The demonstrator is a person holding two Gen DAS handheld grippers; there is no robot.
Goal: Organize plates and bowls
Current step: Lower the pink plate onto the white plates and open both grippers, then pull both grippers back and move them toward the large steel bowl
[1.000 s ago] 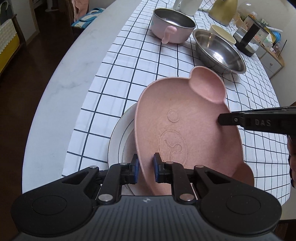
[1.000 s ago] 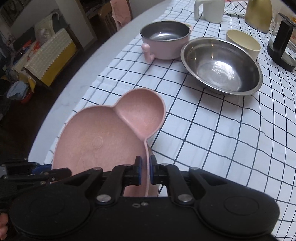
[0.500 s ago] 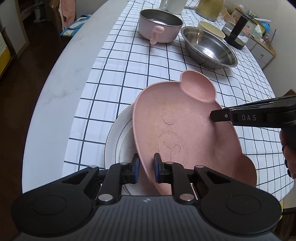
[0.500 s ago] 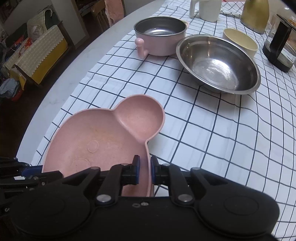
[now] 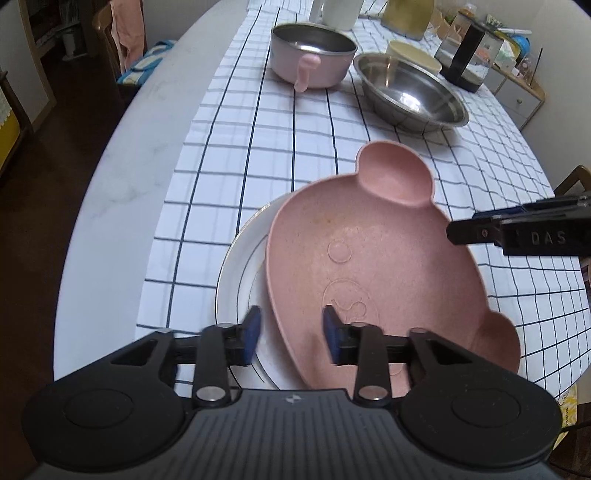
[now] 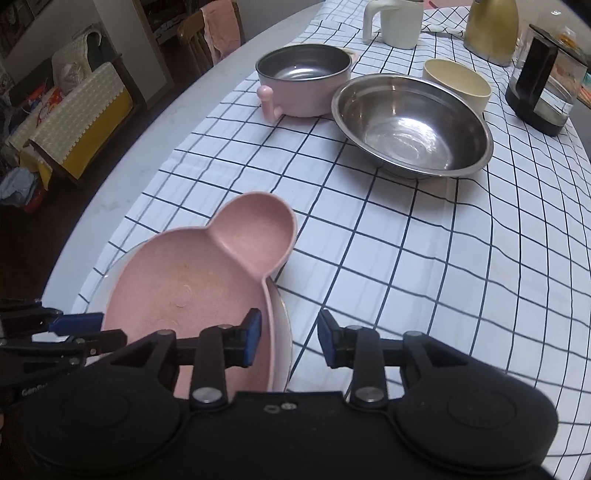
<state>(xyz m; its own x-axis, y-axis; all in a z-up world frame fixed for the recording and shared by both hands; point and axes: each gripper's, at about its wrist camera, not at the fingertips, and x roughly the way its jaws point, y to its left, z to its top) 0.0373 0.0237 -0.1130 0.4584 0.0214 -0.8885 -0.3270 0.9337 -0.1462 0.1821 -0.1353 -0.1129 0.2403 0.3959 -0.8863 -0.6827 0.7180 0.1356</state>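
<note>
A pink bear-shaped plate (image 5: 373, 266) rests on a white round plate (image 5: 240, 273) near the table's front edge; it also shows in the right wrist view (image 6: 199, 288). My left gripper (image 5: 291, 334) is open, its jaws astride the pink plate's near rim without gripping. My right gripper (image 6: 290, 336) is open, its jaws astride the plate's right rim above the white plate (image 6: 282, 328). The right gripper's fingers (image 5: 517, 230) show at the plate's right edge in the left wrist view.
On the checked cloth (image 6: 406, 258) further back stand a pink handled pot (image 6: 303, 79), a wide steel bowl (image 6: 412, 123), a cream bowl (image 6: 458, 83), a white mug (image 6: 395, 22), a gold kettle (image 6: 489, 26) and a glass carafe (image 6: 541, 92). The table edge curves at left.
Both grippers were shut on the pink plate and have opened. The plate has come down from a tilt and now lies on the white plate.
</note>
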